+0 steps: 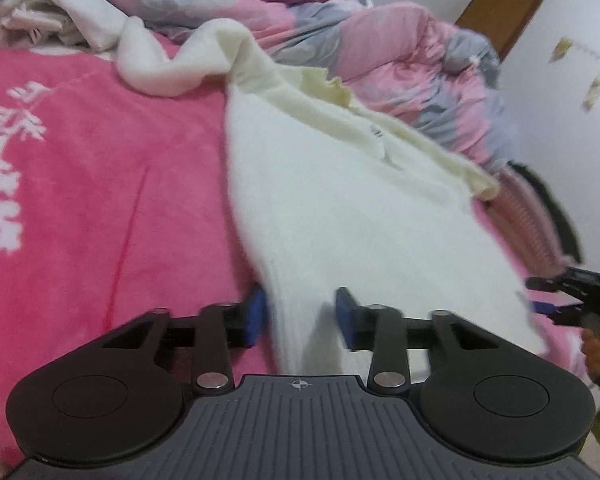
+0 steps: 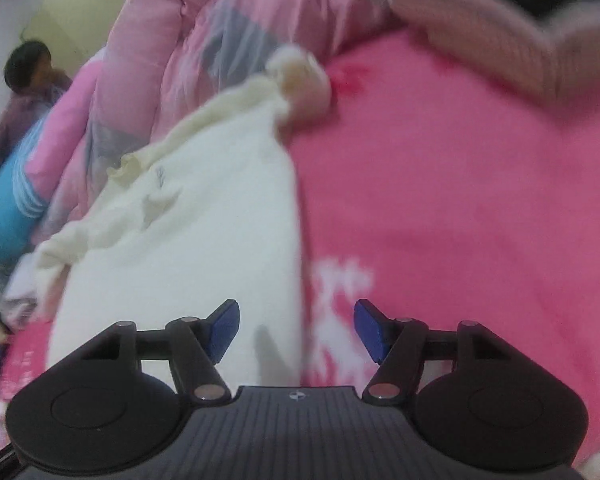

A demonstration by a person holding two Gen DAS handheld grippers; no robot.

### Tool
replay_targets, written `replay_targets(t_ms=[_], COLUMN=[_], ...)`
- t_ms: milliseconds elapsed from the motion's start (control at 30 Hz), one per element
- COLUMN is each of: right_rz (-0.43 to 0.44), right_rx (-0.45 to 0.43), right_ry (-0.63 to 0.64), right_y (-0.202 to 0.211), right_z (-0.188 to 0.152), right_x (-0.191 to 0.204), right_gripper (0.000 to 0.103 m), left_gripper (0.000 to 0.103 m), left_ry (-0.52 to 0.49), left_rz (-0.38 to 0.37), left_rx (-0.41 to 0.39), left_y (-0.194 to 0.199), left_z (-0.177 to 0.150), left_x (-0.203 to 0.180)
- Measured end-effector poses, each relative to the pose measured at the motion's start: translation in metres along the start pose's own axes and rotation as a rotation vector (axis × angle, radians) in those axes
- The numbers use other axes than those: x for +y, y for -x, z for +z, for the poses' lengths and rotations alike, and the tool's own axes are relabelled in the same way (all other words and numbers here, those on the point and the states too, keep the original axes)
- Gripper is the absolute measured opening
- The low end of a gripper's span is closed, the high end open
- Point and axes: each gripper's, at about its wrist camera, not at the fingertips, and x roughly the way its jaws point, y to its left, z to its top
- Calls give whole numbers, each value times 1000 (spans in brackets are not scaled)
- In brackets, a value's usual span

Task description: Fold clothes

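White garment (image 1: pixel 340 208) lies spread on the pink bed cover (image 1: pixel 100 200). Left gripper (image 1: pixel 302 316) straddles its near hem, pinch uncertain. Right gripper (image 2: pixel 296 330) released, empty. Risk: hem slips, fold bunches.

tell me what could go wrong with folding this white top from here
1. The left gripper has a fold of the white top between its blue pads, but they look apart, so the cloth may slip out.
2. The right gripper is open and empty over the top's edge; a lift now would be one-sided and could bunch the cloth.
3. A sleeve trails toward the piled quilt and may drag.
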Motion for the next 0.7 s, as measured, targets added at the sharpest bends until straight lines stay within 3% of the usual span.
replay_targets(t_ms=[67,100,167,200,400,467,567,633,700], right_rz=[51,48,43,49,137,118,34,52,1], right_rx=[-1,-18,-29,-37,-100,-87,-12,-41,-107], right_ry=[-7,45,116,131,103,105,97,73,101], right_y=[-5,-4,-4,-2,41,41,14,19,36], right_z=[-19,-24,-30,-31,-26,-27,-30,-36,-42], right_x=[-6,0,10,13,7,0,-12,-19,-13], right_gripper=[57,39,15,11,9,10,20,24,27], left_gripper=[12,10,7,7,6,6,10,16,20], left_ry=[3,5,10,9,10,7,19,32,-24], left_rz=[27,42,69,75,78,87,100,109,149], left_rx=[3,4,1,-7,-10,26,59,46,-10], left_y=[2,3,7,13,39,31,25,31,45], left_z=[-1,-2,-2,-1,2,-1,-5,-6,-8], left_x=[-4,-7,-12,-16,-28,-26,-19,-14,-18])
